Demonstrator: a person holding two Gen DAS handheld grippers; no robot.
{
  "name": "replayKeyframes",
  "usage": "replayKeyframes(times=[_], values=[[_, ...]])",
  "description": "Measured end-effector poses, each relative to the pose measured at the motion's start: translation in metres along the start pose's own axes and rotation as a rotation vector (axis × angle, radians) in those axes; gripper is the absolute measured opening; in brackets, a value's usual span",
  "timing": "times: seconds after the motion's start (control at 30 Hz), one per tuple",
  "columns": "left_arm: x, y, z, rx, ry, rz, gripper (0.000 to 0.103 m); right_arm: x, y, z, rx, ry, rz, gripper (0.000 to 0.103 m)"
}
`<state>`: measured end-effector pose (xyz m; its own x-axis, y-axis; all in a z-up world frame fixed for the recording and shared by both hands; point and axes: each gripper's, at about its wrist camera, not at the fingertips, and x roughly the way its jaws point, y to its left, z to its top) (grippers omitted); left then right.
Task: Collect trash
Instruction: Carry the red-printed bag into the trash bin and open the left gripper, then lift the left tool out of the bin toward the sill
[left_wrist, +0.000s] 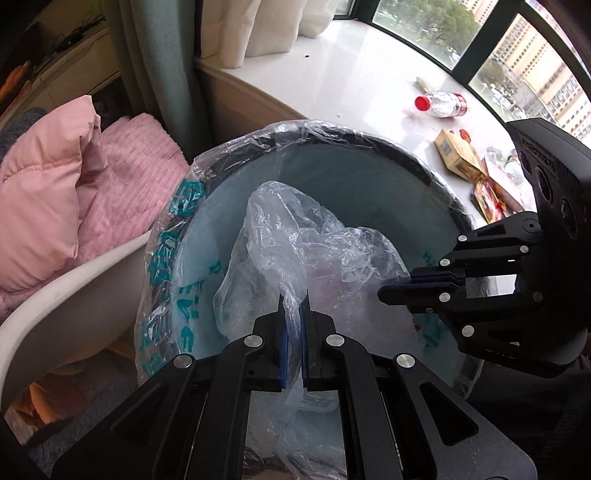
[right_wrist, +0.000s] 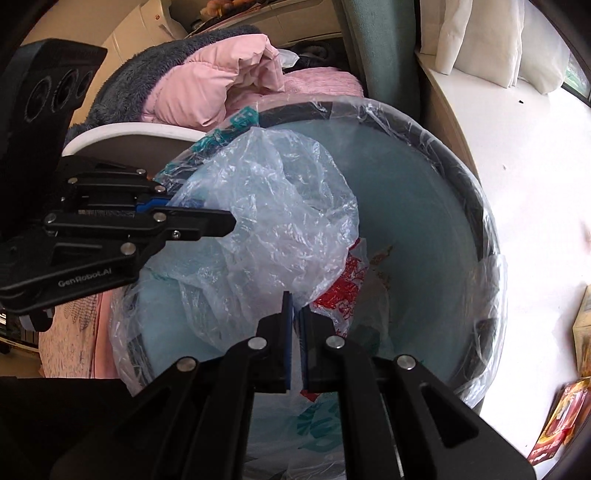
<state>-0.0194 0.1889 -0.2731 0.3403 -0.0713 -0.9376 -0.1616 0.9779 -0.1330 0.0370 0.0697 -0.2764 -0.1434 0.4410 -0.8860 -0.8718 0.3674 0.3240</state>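
Note:
A round bin (left_wrist: 413, 166) with a dark rim (right_wrist: 476, 206) and a pale teal inside holds a clear plastic liner bag (left_wrist: 310, 236). The bag's loose top (right_wrist: 266, 206) is bunched up over the bin's opening. My left gripper (left_wrist: 293, 299) is shut on one fold of the bag. My right gripper (right_wrist: 295, 306) is shut on another fold, and shows from the side in the left wrist view (left_wrist: 391, 291). A red-printed wrapper (right_wrist: 347, 284) lies inside the bin. A plastic bottle (left_wrist: 441, 104) with a red cap lies on the white sill (left_wrist: 351, 74).
Snack boxes and wrappers (left_wrist: 461, 155) lie on the sill right of the bin, also at the right edge of the right wrist view (right_wrist: 557, 421). A white chair (left_wrist: 62, 299) with pink bedding (left_wrist: 48, 184) stands left of the bin. A curtain (left_wrist: 166, 55) hangs behind.

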Motion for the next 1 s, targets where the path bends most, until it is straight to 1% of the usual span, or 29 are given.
replayKeyframes(times=[0.1,0.2,0.23,0.27,0.3,0.33,0.37,0.43,0.47,0.5,0.53,0.57,0.6,0.63,0.77,0.87,1.0], values=[[0.003,0.001,0.005,0.021,0.014,0.018,0.004,0.000,0.000,0.000,-0.035,-0.007,-0.014,0.006],[0.000,0.000,0.009,0.033,0.002,0.036,0.005,-0.007,-0.002,-0.002,-0.070,-0.032,-0.037,0.006],[-0.001,-0.001,0.010,0.038,-0.004,0.042,0.012,-0.010,-0.002,-0.004,-0.083,-0.038,-0.046,0.006],[-0.003,-0.001,0.011,0.041,-0.011,0.048,0.016,-0.013,-0.003,-0.004,-0.094,-0.042,-0.055,0.008],[-0.005,-0.001,0.012,0.047,-0.018,0.053,0.027,-0.016,-0.002,-0.005,-0.107,-0.048,-0.065,0.012],[-0.008,-0.002,0.012,0.059,-0.027,0.059,0.034,-0.019,-0.002,-0.005,-0.121,-0.058,-0.072,0.028],[-0.012,-0.003,0.013,0.073,-0.035,0.063,0.037,-0.024,-0.001,-0.006,-0.134,-0.070,-0.077,0.054],[-0.019,-0.007,0.014,0.101,-0.051,0.069,0.049,-0.035,-0.002,-0.009,-0.155,-0.094,-0.083,0.076],[-0.024,-0.008,0.014,0.115,-0.064,0.069,0.052,-0.040,-0.002,-0.010,-0.159,-0.108,-0.089,0.080],[-0.029,-0.009,0.015,0.122,-0.074,0.069,0.063,-0.046,-0.003,-0.011,-0.163,-0.128,-0.099,0.082],[-0.034,-0.010,0.016,0.126,-0.085,0.067,0.077,-0.052,-0.004,-0.013,-0.165,-0.151,-0.107,0.091],[-0.039,-0.012,0.017,0.131,-0.100,0.068,0.084,-0.060,-0.005,-0.015,-0.164,-0.181,-0.114,0.094],[-0.044,-0.013,0.019,0.139,-0.116,0.069,0.095,-0.069,-0.006,-0.017,-0.158,-0.211,-0.117,0.094],[-0.049,-0.015,0.020,0.145,-0.131,0.067,0.097,-0.076,-0.007,-0.018,-0.147,-0.238,-0.122,0.095],[-0.068,-0.025,0.031,0.171,-0.195,0.064,0.097,-0.105,-0.015,-0.020,-0.067,-0.333,-0.146,0.096],[-0.085,-0.033,0.044,0.172,-0.263,0.041,0.097,-0.129,-0.025,-0.020,0.016,-0.396,-0.158,0.096],[-0.105,-0.054,0.064,0.220,-0.338,-0.004,0.097,-0.157,-0.042,-0.025,0.113,-0.467,-0.212,0.096]])
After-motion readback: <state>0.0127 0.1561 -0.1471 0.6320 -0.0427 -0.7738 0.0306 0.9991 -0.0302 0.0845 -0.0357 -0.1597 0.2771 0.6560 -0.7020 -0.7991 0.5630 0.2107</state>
